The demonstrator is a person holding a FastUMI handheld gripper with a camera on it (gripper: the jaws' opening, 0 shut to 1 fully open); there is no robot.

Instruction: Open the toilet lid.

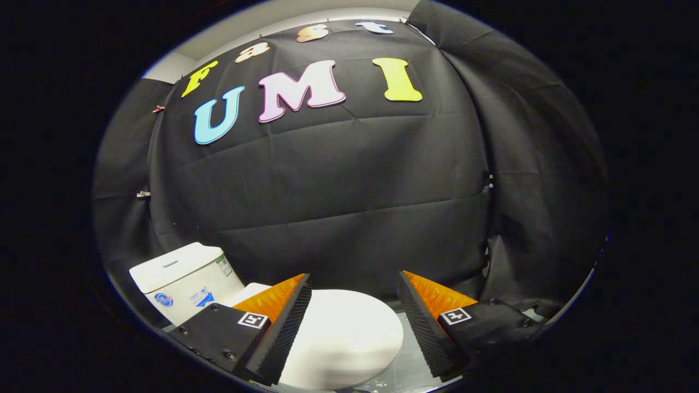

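Hovering spread-fingered gripper [354,281] above closed toilet lid [341,338]; cistern [183,278] stickers unreadable.

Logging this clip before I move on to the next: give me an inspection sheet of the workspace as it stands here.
Surface: pale floor under the toilet, shiny.
Job's things: toilet lid white, lying closed; tank beside it.
Clutter: nothing seen.
Grippers: gripper open, fingers spread above the lid, not touching it.
Cables: nothing seen.
Surroundings: black cloth wall behind, creased.
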